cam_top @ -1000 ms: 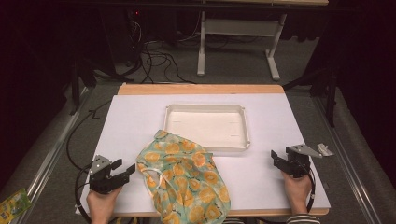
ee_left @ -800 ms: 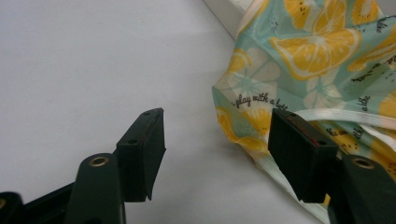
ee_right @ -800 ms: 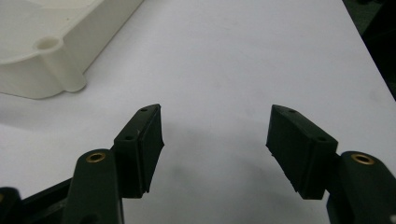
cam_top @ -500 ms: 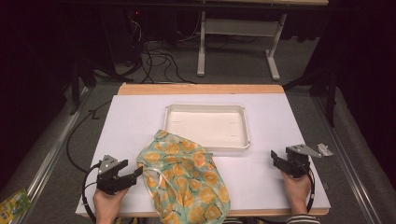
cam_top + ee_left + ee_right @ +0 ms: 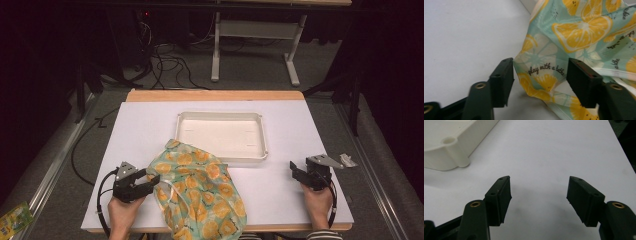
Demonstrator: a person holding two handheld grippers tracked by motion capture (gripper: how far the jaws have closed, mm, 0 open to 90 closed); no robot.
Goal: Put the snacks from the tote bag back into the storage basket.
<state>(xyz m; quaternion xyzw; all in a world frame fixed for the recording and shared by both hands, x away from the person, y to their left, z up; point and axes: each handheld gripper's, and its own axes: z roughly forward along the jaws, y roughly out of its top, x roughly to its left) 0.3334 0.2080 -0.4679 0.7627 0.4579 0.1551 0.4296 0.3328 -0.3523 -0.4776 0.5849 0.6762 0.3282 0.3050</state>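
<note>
The lemon-print cloth (image 5: 200, 192) lies crumpled at the lower middle of the frame, its upper edge against the white tray (image 5: 221, 135). My left gripper (image 5: 540, 75) is spread wide around its edge fold. My right gripper (image 5: 300, 172) rests released at lower right on the counter (image 5: 145, 125).

I'm working in what looks like a lab or recording room: a white-topped table (image 5: 150, 125) on grey carpet (image 5: 250, 70), loose black cables (image 5: 165, 55) trailing behind, a metal desk frame (image 5: 255, 45) against dark surroundings
</note>
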